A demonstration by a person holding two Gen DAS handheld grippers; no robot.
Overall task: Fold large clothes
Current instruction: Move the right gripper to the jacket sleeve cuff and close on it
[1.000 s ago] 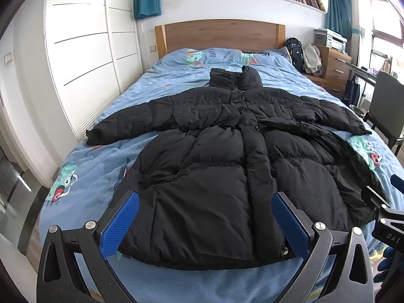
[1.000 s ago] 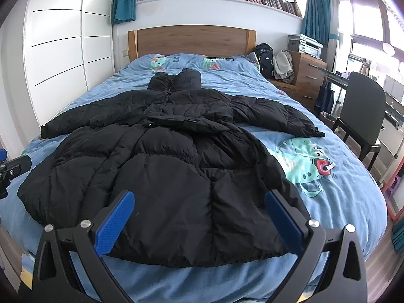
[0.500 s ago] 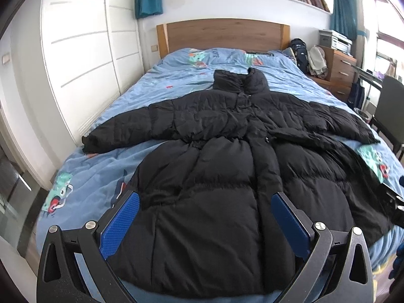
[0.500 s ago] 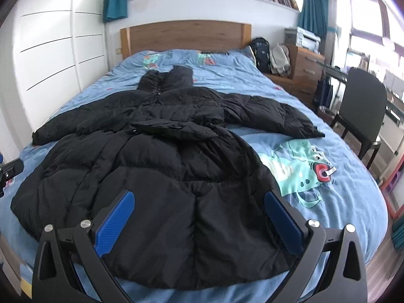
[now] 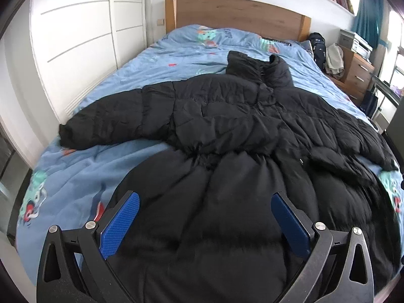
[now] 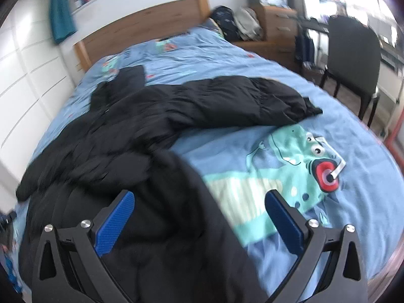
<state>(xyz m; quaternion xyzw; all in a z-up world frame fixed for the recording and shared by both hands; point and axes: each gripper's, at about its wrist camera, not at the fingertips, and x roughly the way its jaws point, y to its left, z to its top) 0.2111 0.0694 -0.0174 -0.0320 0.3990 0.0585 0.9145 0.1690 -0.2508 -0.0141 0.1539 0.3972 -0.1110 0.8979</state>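
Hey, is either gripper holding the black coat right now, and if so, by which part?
Nothing is held. The left gripper and the right gripper both stand open above the black coat, near its hem.

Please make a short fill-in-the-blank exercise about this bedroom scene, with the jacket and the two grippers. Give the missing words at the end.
1. The puffer jacket lying on the bed is ____ in colour.
2. The jaws of both the left hand-held gripper and the right hand-held gripper are ____.
3. The bed's headboard is made of ____.
4. The pads on the fingers are ____ in colour.

Missing words: black; open; wood; blue
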